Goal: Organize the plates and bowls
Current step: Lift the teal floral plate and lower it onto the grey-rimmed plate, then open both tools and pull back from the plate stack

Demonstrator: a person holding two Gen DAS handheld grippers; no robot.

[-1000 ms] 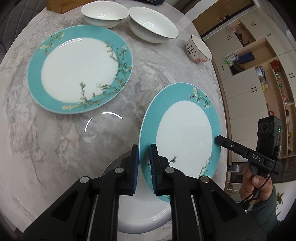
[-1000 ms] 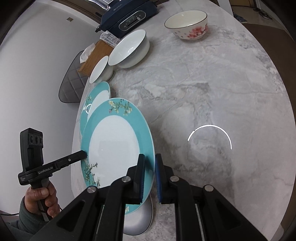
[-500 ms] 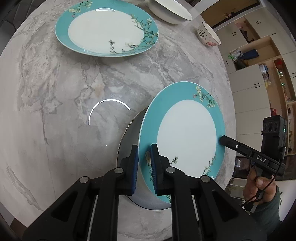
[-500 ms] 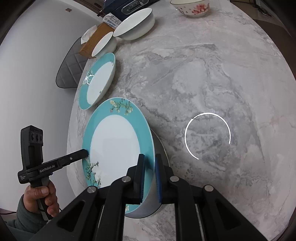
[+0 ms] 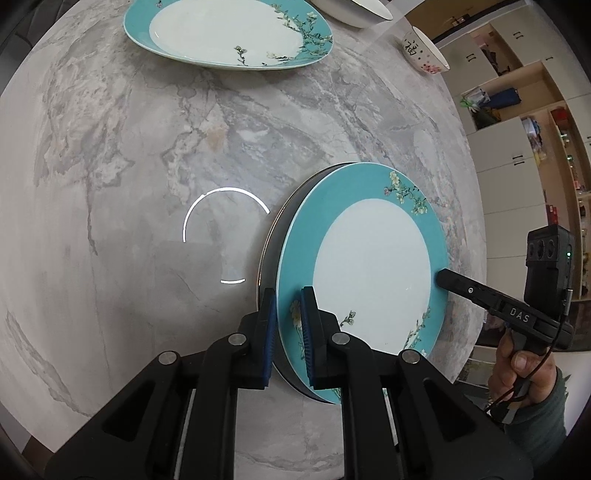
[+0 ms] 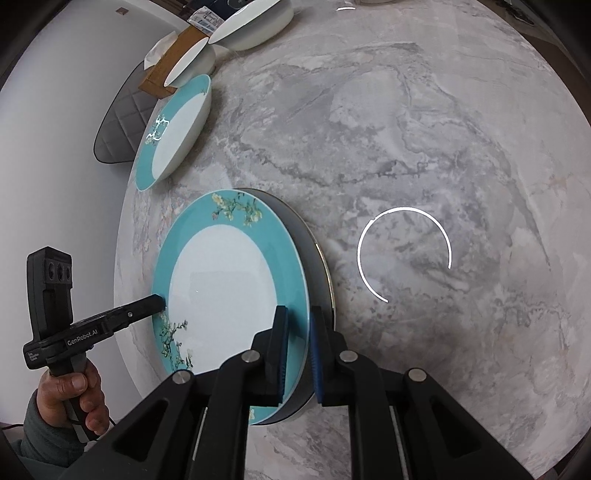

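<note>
A teal-rimmed floral plate (image 5: 369,266) is held between both grippers, just over the marble table. My left gripper (image 5: 288,306) is shut on its near rim; my right gripper (image 6: 297,325) is shut on the opposite rim. The plate also shows in the right wrist view (image 6: 225,291). Each gripper appears in the other's view, the right one (image 5: 443,277) and the left one (image 6: 159,301). A second teal plate (image 5: 229,33) lies flat at the far side, also seen in the right wrist view (image 6: 173,129).
Two white bowls (image 6: 255,22) (image 6: 190,61) and a wooden box (image 6: 166,66) stand beyond the second plate. A small flowered bowl (image 5: 424,51) sits at the far right. The table edge (image 5: 476,221) runs just right of the held plate; cabinets stand beyond it.
Both grippers have carried the held plate back toward me, away from the second plate and the bowls, and lower toward the table. Both stay shut on it.
</note>
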